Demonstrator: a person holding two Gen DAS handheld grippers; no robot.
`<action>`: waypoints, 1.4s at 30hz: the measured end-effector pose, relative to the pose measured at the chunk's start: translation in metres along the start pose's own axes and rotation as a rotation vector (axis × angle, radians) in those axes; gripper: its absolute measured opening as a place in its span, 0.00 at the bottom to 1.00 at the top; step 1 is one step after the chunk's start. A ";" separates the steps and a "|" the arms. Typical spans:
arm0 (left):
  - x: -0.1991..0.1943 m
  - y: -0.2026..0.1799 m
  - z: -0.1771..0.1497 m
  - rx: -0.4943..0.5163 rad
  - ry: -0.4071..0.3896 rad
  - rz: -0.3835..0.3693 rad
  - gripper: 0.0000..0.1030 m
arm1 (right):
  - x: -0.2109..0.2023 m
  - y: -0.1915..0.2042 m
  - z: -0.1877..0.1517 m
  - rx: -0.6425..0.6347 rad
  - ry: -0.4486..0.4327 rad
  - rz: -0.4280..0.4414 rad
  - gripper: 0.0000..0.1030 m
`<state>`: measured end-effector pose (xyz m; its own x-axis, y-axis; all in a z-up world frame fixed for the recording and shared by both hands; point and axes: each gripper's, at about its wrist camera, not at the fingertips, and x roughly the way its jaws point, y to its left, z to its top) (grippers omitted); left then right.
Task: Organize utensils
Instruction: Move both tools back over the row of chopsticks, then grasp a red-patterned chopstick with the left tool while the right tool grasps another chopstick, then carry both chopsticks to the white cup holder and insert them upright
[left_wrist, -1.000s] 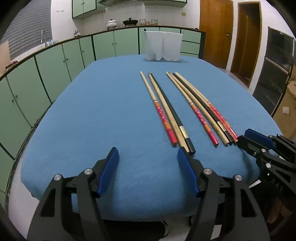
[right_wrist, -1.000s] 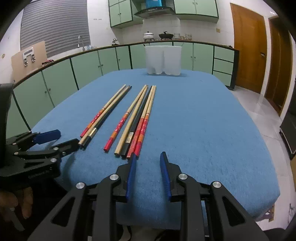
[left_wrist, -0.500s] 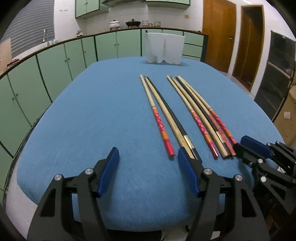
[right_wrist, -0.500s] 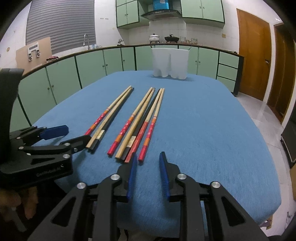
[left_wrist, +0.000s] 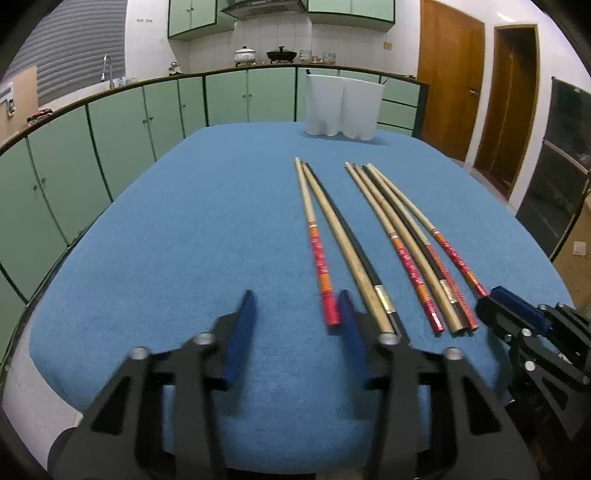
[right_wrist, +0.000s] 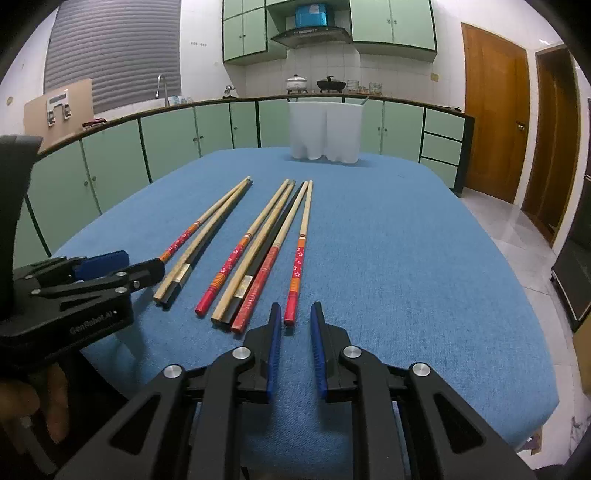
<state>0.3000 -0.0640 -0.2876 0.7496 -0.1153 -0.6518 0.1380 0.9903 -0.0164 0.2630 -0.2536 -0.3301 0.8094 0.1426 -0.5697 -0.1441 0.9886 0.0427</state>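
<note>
Hidden or unclear: the left gripper (left_wrist: 295, 317) is blurred in the left wrist view, so the edges of its blue pads (left_wrist: 242, 332) are soft. Its right finger covers the near ends of the plain wooden chopstick (left_wrist: 343, 243) and the black chopstick (left_wrist: 354, 240) beside it; contact there cannot be confirmed. In the right wrist view only the side of the left gripper (right_wrist: 110, 266) shows, and its nearer finger appears to cover the near end of the leftmost red-handled chopstick (right_wrist: 207, 221). The white holder (right_wrist: 325, 131) at the far edge of the table (right_wrist: 406, 258) shows its outer walls only; its inside is out of sight.

Left gripper: jaws spread wide, nothing between them. The near end of the red-handled chopstick (left_wrist: 317, 251) lies just inside the right finger.

Right gripper (right_wrist: 295, 321): jaws parted by a narrow gap, holding nothing. The red end of the rightmost chopstick (right_wrist: 299, 254) lies just ahead of the gap, apart from both pads.

Utensil location: eight chopsticks lie flat on the blue tablecloth in two groups, three on the left and five on the right, near ends toward the grippers, tips toward the holder and well apart from it.
</note>
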 end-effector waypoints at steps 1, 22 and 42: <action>0.000 -0.001 0.000 0.005 0.001 -0.006 0.25 | 0.000 0.000 0.000 -0.002 0.002 0.002 0.06; -0.067 0.013 0.034 -0.042 -0.076 -0.027 0.05 | -0.059 0.000 0.059 0.041 -0.117 0.003 0.06; -0.103 0.034 0.114 0.010 -0.133 -0.044 0.05 | -0.071 0.001 0.154 -0.048 -0.173 0.005 0.06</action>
<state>0.3014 -0.0269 -0.1343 0.8220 -0.1688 -0.5439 0.1789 0.9833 -0.0349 0.2934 -0.2555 -0.1635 0.8939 0.1579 -0.4195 -0.1723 0.9850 0.0034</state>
